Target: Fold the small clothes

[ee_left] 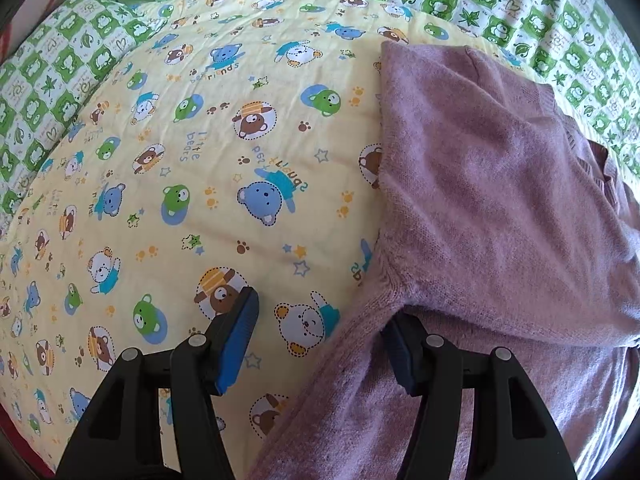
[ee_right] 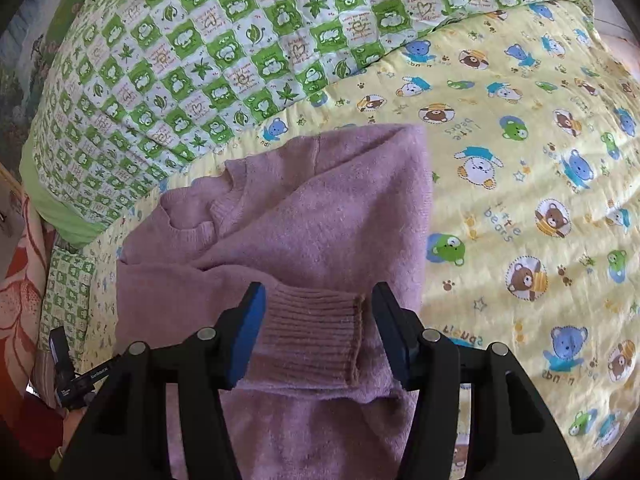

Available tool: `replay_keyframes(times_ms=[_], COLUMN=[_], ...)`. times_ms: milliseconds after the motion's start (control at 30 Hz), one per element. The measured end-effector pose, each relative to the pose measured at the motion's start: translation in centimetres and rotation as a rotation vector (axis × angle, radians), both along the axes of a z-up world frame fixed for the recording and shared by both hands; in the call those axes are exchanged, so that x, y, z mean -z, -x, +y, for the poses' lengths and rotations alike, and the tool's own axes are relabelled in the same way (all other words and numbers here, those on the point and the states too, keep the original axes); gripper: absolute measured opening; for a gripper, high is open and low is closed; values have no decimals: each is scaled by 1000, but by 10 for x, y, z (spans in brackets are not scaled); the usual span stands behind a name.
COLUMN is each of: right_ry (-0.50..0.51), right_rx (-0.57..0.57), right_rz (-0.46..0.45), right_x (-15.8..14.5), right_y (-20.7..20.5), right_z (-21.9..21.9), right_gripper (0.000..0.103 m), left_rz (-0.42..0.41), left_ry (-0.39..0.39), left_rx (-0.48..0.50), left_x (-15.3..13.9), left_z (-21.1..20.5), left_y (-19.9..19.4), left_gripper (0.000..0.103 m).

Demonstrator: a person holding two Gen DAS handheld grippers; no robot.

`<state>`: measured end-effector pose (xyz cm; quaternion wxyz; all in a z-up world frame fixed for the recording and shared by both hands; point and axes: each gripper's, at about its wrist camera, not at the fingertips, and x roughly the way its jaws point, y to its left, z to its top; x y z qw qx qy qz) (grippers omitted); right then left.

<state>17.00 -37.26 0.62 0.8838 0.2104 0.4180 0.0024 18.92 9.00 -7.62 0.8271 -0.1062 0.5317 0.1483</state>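
A mauve knitted sweater lies partly folded on a yellow bear-print sheet. My left gripper stands open at the sweater's left edge. Its left pad hangs over bare sheet, and its right finger is tucked under a fold of the knit. In the right wrist view the sweater has its neckline at the left and a sleeve folded across the body. The ribbed cuff lies flat between the fingers of my right gripper, which is open, with a gap at the right pad.
A green-and-white checked quilt is bunched along the far side of the bear sheet, and also shows in the left wrist view. A red floral cloth and a small black device sit at the left edge.
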Motion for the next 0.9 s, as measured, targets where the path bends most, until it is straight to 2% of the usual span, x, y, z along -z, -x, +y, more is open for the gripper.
replay_keyframes(times_ms=[67, 100, 133, 167, 200, 300, 367, 433, 567, 667, 733, 867, 900], right_ry=[42, 56, 52, 66, 89, 99, 113, 175, 181, 160, 143, 135, 128], right_rx=[-5, -6, -17, -27, -26, -3, 14, 15, 28, 64, 87, 79, 74], right_rz=[81, 129, 149, 159, 144, -21, -76, -62, 92, 76, 59, 27, 26], right_x=[11, 19, 23, 24, 18, -22, -35, -32, 13, 18, 10, -8, -11], right_y=[-8, -13, -13, -13, -10, 9, 18, 14, 4, 13, 20, 42, 50], right_z=[3, 3, 2, 4, 4, 3, 3, 3, -2, -5, -4, 4, 7], right_gripper=[54, 42, 23, 10, 5, 4, 4, 4, 4, 11, 19, 23, 27], left_rz=[4, 5, 4, 2, 1, -5, -9, -6, 2, 10, 14, 21, 24], left_ry=[0, -1, -1, -3, -5, 9, 1, -5, 0, 6, 12, 47, 55], left_rx=[-1, -2, -3, -7, -12, -33, -36, -31, -20, 8, 18, 51, 63], left_x=[0, 0, 0, -1, -1, 0, 0, 2, 4, 0, -2, -5, -6], left_z=[0, 0, 1, 2, 3, 6, 5, 5, 6, 10, 14, 24, 25], left_y=[-2, -3, -5, -6, -7, -6, -5, -4, -5, -3, 2, 24, 29], left_gripper=[61, 61, 61, 61, 61, 62, 62, 62, 66, 66, 66, 66, 66])
